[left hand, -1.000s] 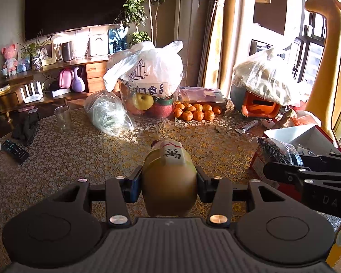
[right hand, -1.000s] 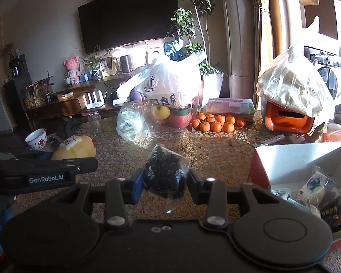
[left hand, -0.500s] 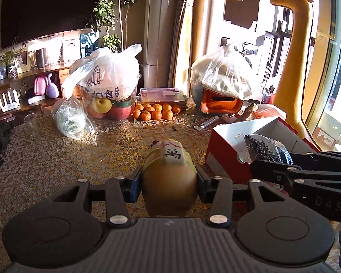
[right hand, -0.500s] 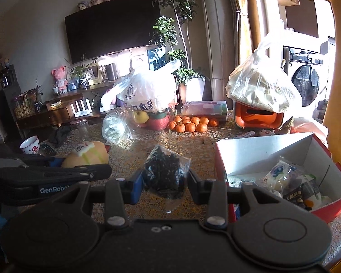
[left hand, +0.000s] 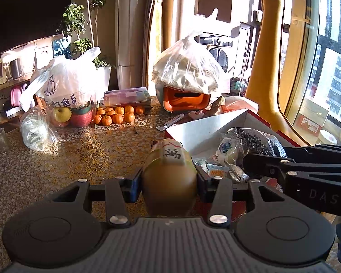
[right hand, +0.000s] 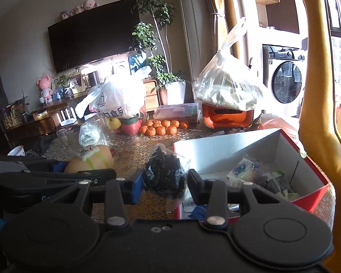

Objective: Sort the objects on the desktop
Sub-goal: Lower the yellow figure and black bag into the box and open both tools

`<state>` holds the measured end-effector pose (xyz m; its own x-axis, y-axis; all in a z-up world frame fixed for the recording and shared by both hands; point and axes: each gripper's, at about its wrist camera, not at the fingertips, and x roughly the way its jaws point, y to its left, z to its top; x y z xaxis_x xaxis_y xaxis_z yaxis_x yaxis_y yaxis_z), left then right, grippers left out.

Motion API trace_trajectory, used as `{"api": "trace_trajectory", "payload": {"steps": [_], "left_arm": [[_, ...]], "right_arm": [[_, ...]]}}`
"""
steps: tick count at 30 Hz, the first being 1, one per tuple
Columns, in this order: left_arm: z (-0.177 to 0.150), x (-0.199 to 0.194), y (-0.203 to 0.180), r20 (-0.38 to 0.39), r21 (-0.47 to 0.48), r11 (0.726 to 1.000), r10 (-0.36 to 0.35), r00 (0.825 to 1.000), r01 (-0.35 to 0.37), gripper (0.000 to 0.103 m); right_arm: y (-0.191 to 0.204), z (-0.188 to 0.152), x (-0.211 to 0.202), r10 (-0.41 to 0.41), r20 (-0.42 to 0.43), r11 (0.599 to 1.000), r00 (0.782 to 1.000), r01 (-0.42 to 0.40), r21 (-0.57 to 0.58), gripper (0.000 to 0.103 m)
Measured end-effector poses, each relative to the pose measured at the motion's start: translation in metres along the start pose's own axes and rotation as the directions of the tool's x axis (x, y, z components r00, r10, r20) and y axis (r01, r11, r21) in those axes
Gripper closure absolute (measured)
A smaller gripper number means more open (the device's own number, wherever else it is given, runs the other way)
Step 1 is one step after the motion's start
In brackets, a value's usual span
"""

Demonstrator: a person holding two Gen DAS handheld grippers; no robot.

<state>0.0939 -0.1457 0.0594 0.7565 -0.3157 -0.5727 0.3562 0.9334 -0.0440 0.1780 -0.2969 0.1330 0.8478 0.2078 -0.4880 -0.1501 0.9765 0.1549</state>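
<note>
Step in hand, as I judge it: carrying two picked items to the red cardboard box [right hand: 307, 195] for deposit; neither is released yet.

Left gripper [left hand: 169, 183]: fingers pinch a yellow-brown squishy toy [left hand: 169, 182] with a white mahjong-style tile on top, held clear of the table [left hand: 56, 163]. In the left wrist view the toy sits just short of the box's near-left corner, not over the opening.

Right gripper [right hand: 166, 183]: fingers pinch a clear bag of dark dried bits [right hand: 164, 170] by its lower part; the bag stands up between the pads. In the right wrist view it hangs at the box's left wall, roughly above the rim, with the opening to its right.

Box contents: several small snack packets [right hand: 245, 169] lie on the white floor, mostly toward the near side; the far-left part of the floor looks bare. The box stands at the table's right edge, near the window.

Other table items: tangerines [left hand: 116, 115] and plastic bags along the far edge, well apart from the box.

Next move calls for: bring each gripper fully over the opening, lower inside the walls, then spread the fingers. The two grippers are close together, so staggering the drops seems wise. The bag is light and may cling to a pad.
</note>
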Motion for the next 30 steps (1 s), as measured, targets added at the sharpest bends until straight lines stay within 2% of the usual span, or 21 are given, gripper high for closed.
{"api": "trace_trajectory", "payload": {"steps": [12, 17, 30], "left_arm": [[0.019, 0.037, -0.054, -0.007, 0.061, 0.994, -0.086, 0.996, 0.087, 0.057], [0.025, 0.056, -0.071, -0.035, 0.067, 0.990, -0.119, 0.992, 0.121, 0.057], [0.033, 0.124, -0.095, -0.138, 0.129, 0.984, -0.107, 0.985, 0.125, 0.057]], "right_arm": [[-0.059, 0.002, 0.007, -0.072, -0.004, 0.997, 0.997, 0.072, 0.026, 0.062], [-0.083, 0.002, 0.013, -0.113, -0.017, 0.993, 0.993, 0.114, 0.029, 0.062], [-0.132, 0.005, 0.052, -0.179, -0.085, 0.984, 0.980, 0.179, -0.008, 0.062]]}}
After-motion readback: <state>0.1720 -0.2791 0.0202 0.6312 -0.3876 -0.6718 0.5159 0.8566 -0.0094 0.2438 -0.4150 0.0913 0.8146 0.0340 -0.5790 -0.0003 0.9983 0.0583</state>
